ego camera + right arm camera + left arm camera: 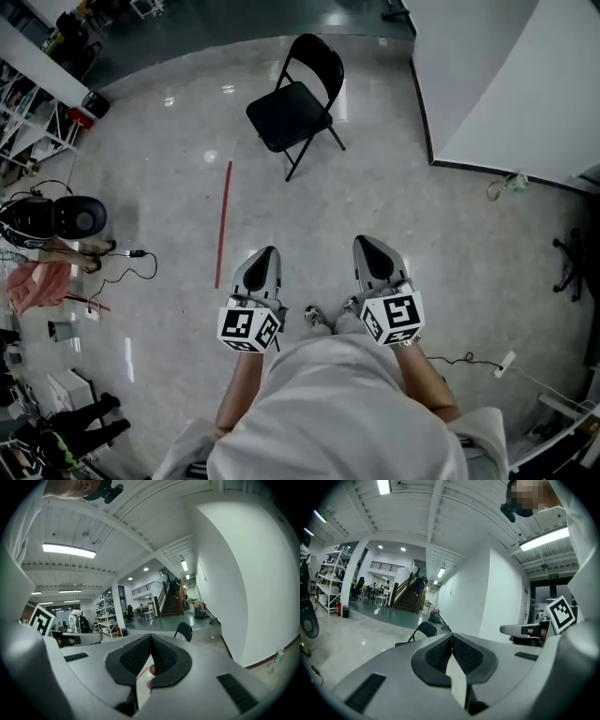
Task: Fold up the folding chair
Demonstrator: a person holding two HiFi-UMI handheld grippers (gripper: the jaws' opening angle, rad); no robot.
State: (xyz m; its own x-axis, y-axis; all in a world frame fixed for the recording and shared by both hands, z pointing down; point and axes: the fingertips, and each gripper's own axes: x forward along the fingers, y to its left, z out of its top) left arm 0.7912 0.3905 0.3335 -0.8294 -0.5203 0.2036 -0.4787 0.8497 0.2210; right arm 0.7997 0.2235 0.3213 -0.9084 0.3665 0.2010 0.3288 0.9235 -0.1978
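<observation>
- Plainly, the left gripper (451, 638) is clenched on nothing. In its own view the two ribbed pads meet in one closed seam.
- The right gripper (150, 638) is clenched the same way, pads pressed together and nothing held.
- The head view shows what neither gripper view can: both tools sit side by side near the person's body. Their tips point toward the far floor, and a marker cube (249, 328) sits at the near end of each.
- The folding chair (292, 111) stands unfolded on the pale floor. It is far out ahead and well apart from both grippers, with its seat flat and its backrest upright.
- Only the head view shows the red strip (224, 223) lying on the floor, left of the chair and nearer than it. It also shows a white wall (506, 75) at the far right.
- Each gripper view shows the chair low and small just above its closed jaws, at a level angle.
- The gripper views alone show a staircase (410, 597) beyond the chair and shelving (105, 616) to the left.
- The left gripper view catches the right gripper at its right edge. The right gripper view catches the left gripper at its left edge.
</observation>
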